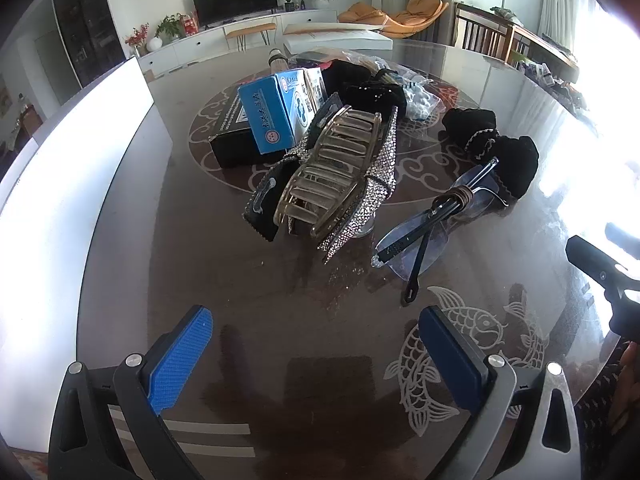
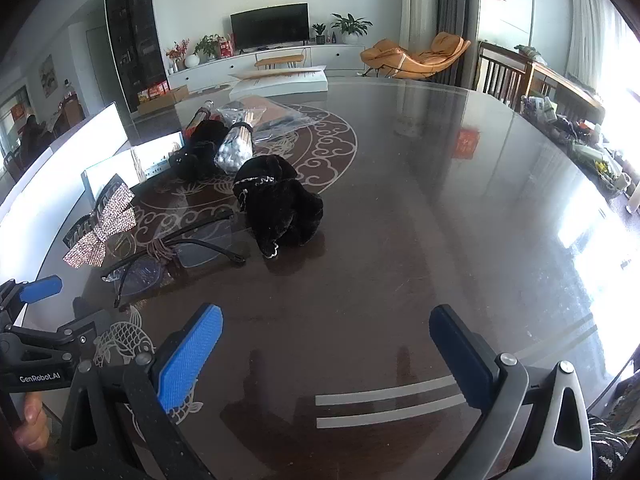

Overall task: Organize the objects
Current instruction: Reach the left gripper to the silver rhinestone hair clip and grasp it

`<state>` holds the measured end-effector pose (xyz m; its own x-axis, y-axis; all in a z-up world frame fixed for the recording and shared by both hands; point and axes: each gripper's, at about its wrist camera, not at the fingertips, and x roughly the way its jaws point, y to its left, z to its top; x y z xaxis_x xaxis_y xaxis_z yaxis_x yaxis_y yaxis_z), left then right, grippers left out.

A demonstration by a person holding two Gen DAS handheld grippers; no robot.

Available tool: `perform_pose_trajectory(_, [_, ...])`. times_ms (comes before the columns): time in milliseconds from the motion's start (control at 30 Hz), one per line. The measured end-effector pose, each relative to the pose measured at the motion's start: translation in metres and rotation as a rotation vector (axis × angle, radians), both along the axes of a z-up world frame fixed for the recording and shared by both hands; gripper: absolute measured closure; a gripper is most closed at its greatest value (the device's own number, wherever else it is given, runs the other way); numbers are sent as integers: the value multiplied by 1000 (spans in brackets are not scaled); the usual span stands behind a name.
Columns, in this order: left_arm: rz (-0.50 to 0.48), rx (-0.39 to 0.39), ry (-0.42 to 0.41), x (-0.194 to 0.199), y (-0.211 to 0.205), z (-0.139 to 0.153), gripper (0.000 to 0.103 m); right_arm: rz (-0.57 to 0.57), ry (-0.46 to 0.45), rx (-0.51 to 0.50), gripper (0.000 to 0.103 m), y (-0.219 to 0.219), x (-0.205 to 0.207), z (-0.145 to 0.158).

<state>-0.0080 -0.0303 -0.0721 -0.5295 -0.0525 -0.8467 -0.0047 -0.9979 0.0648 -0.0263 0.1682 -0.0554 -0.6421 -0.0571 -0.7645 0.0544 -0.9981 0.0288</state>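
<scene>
Writing shows in only a few spots. White letters on the black body of the left gripper (image 2: pixel 38 294) spell "GenRobot.AI", seen from the right wrist view. A blue box (image 1: pixel 266 114) on the table has Chinese words on its side and a small round mark, but the words are too small to read. It leans on a flat black box (image 1: pixel 230 146).

Things to tidy lie in a heap near the middle of the dark brown table (image 1: pixel 280 320). The table top is shiny like glass, with pale fish and cloud shapes drawn on it. A big clear hair claw (image 1: pixel 324 172) with long curved teeth lies on a sparkly bow (image 1: pixel 372 188) covered in tiny shiny stones. Just beside them lie folded glasses (image 1: pixel 424 232) with clear lenses and black arms, and a brown hair tie is wrapped around them. A fluffy black scrunchie (image 1: pixel 496 148) with a pale trim touches the far end of the glasses. Farther back is a clear bag of white cotton swabs (image 2: pixel 236 148).

Both grippers hang over bare table near the front edge. The right gripper (image 2: pixel 326 344) has its jaws wide apart and holds nothing. So does the left one. Their pads (image 1: pixel 180 354) are blue and bumpy.
</scene>
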Motion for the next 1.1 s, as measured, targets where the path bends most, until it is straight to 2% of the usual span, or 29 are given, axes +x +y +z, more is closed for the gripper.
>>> perform_pose_trajectory(667, [20,61,-62,-13,-5,-5,0,0,-87,-18,0,-1,-8,-17])
perform_pose_trajectory(967, [-33,56,-67,-19,-5,-4,0,-27,-98,-36,0,5,-10,-21])
perform_pose_trajectory(1100, [-81,53,-92,-23,-9,-5,0,-21,-99,2,0,0,-10,-23])
